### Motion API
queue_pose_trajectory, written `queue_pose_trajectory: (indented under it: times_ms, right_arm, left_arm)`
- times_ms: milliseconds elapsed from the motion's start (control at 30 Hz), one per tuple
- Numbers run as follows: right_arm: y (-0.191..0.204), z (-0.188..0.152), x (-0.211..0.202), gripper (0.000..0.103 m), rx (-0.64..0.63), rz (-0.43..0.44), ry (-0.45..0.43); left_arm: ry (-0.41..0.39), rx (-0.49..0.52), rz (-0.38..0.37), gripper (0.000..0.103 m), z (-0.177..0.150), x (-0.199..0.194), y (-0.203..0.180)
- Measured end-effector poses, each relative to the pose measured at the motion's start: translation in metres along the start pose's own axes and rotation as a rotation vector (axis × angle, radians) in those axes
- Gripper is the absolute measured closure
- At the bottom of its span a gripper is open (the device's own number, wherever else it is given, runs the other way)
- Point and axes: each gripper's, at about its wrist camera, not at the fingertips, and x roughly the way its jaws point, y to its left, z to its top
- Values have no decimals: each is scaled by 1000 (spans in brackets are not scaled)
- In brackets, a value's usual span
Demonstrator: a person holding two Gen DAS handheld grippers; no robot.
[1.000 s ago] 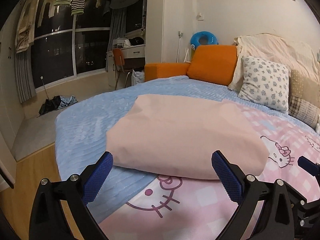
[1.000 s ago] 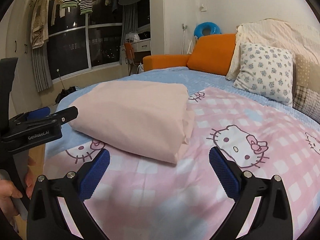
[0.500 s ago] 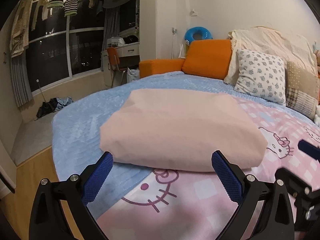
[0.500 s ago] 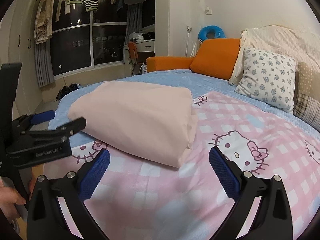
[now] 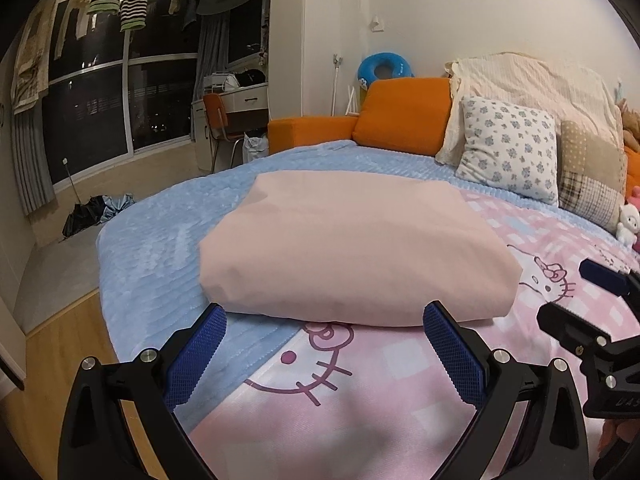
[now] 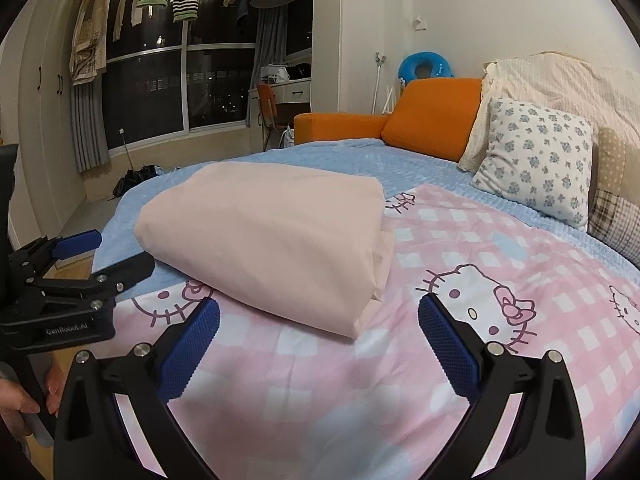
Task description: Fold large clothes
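both sets of fingers spread, holding nothing. left gripper [image 5: 324, 354] has crept closer; folded peach cloth [image 5: 352, 248] sits just ahead of its fingertips on the bed [image 5: 160, 248]. right gripper [image 6: 318, 342] alongside. folding looks finished.

Left claw [image 5: 324, 320] and right claw [image 6: 319, 312] both gape wide, empty.

"GenRobot.AI" (white letters) on the left gripper [image 6: 76, 256].
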Motion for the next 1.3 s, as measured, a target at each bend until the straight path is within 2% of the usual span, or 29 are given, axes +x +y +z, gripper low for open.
queue_pose_trajectory:
  times_ms: [333,467,767,867,1300]
  right_arm:
    - [-4,-4,2,5,-13,13,10]
    - [-4,-4,2,5,-16,15,10]
    - [-8,-6,6,5,-16,21,21]
    - [-11,-8,6,5,-6,24,20]
    - [-21,-11,3,5,12,13,3]
  left_arm:
    - [19,-44,-42,3,-4,1,7]
    - [26,-19,7,3,-2,2,3]
    - [-20,-19,-58,3,-4,-6,-2]
    - [-20,-6,-34,3,-5,-6,-4]
    - [-24,34,-24,3,-8,-5,-11]
